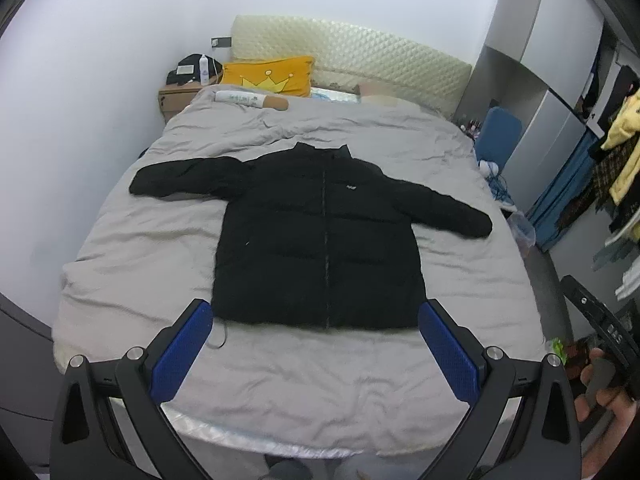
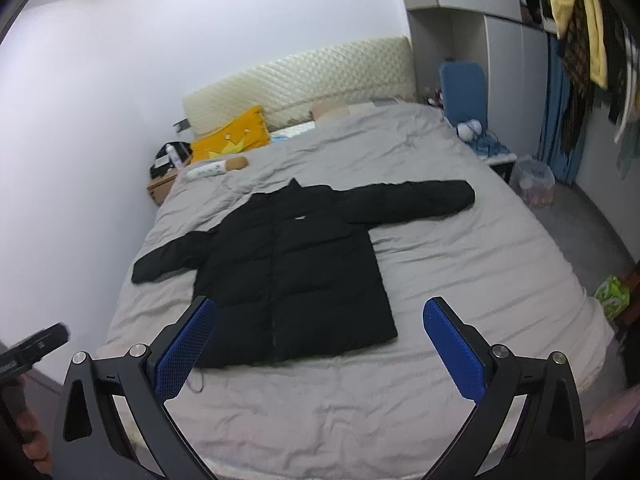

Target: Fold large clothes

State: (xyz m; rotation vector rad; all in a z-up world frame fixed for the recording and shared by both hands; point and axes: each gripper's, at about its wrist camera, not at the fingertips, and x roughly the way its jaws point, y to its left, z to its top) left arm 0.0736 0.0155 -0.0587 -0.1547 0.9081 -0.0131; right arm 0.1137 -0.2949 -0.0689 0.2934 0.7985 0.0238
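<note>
Ahead of both grippers, a black jacket (image 1: 316,240) lies flat on the bed (image 1: 360,400), zipped, sleeves stretched out to either side. Left gripper (image 1: 316,344) and right gripper (image 2: 320,344) hover spread wide, holding nothing, short of the hem.

No text can be read; the black jacket's (image 1: 316,236) small white chest logo (image 1: 351,188) is illegible.

Matt black puffy quilted cloth jacket (image 1: 316,236) on wrinkled matt grey cloth bedcover (image 1: 360,368), cream embossed padded headboard (image 1: 352,56) at far end, yellow cloth pillow (image 1: 268,76), textured blue pads (image 1: 182,352) on matt black plastic fingers with shiny metal bolts.
</note>
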